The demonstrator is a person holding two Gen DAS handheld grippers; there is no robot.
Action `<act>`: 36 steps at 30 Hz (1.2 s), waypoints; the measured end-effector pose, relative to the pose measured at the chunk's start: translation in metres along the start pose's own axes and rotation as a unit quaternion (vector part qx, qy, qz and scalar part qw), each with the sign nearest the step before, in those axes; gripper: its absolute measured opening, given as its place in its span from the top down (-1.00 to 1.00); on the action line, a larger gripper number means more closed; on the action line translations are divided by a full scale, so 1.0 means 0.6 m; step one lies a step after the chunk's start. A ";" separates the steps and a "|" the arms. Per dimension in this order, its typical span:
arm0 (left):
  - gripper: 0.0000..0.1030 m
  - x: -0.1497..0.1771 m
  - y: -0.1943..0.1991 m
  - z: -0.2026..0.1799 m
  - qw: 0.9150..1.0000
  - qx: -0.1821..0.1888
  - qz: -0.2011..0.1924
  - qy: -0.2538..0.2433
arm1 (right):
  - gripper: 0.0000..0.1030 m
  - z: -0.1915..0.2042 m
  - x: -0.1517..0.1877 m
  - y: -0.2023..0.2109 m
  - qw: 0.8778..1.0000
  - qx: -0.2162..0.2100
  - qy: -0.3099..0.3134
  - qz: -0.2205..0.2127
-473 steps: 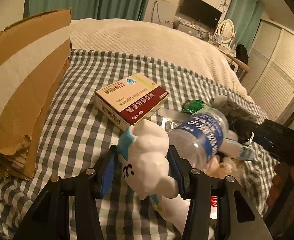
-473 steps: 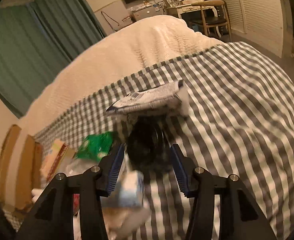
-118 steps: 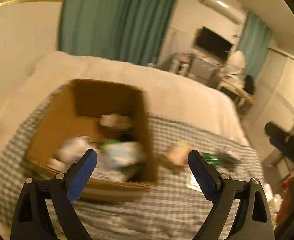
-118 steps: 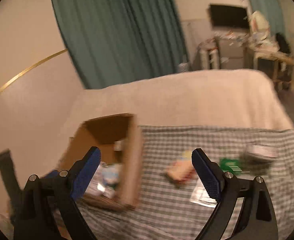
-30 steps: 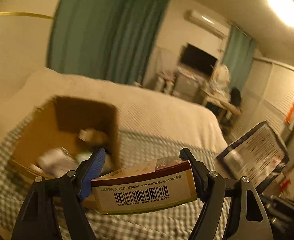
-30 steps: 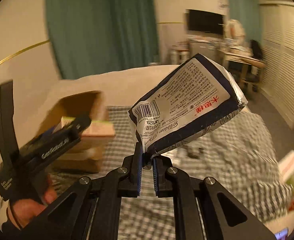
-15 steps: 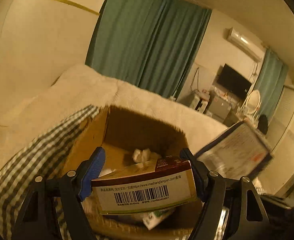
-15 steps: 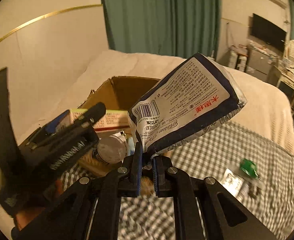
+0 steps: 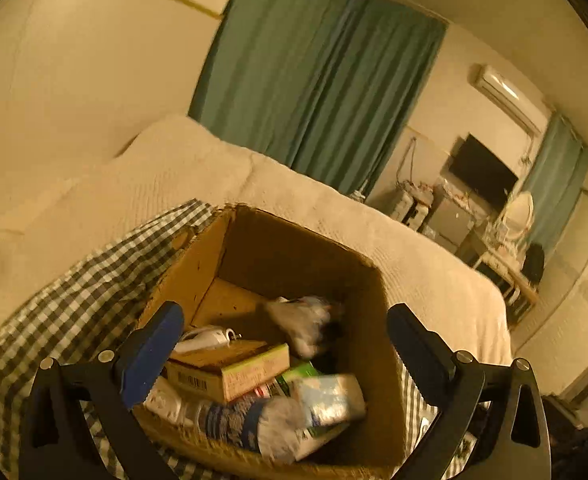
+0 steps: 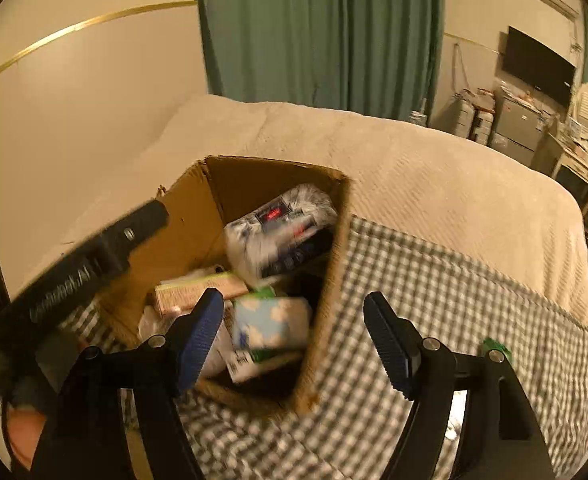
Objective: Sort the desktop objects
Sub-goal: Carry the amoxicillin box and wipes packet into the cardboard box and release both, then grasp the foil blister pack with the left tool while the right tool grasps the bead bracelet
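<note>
Crowded cardboard box (image 9: 302,260), open top

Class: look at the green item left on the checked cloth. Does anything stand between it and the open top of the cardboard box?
Only the box's near wall; the green item must be lifted over it. Otherwise bare cloth lies between, and the top is open.

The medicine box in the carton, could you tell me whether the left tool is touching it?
Apart. The left wrist view shows the left tool opening, nothing between its pads, with the medicine box lying below in the carton.

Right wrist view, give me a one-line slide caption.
Right gripper opening, empty, above a cardboard box of sorted items, a packet on top, on a checked cloth.
</note>
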State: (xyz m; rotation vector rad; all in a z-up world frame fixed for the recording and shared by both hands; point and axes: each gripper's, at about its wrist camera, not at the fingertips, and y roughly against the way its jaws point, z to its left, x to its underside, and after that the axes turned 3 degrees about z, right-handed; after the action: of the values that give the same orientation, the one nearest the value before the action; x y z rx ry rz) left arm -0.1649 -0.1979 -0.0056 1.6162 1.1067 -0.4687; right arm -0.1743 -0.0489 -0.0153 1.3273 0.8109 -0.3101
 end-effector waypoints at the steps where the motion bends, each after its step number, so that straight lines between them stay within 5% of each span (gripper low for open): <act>1: -1.00 0.006 0.005 -0.011 1.000 0.003 0.006 -0.008 | -0.42 -0.009 0.004 0.014 1.000 0.004 -0.006 -0.003; 10: -1.00 0.118 0.067 -0.195 0.992 0.070 0.049 -0.090 | -0.42 -0.180 0.121 0.177 0.991 0.078 -0.099 -0.044; 16: -1.00 0.226 0.027 -0.290 0.981 0.082 0.104 -0.144 | -0.42 -0.293 0.223 0.227 0.976 0.126 -0.172 -0.039; 23: -1.00 0.330 -0.069 -0.320 0.967 0.051 0.165 -0.187 | -0.41 -0.365 0.317 0.182 0.963 0.151 -0.221 -0.018; 27: -1.00 0.350 -0.137 -0.308 0.963 0.035 0.194 -0.184 | -0.13 -0.389 0.347 0.121 0.959 0.147 -0.242 -0.003; 36: -1.00 0.380 -0.243 -0.344 0.949 0.076 0.231 -0.201 | 0.05 -0.464 0.342 -0.005 0.949 0.137 -0.282 0.022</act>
State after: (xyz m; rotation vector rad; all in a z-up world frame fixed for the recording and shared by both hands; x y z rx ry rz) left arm -0.2227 0.0849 -0.1857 1.7465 0.3750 -0.5457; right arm -0.1293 0.2607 -0.1629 1.4104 0.2593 -0.7479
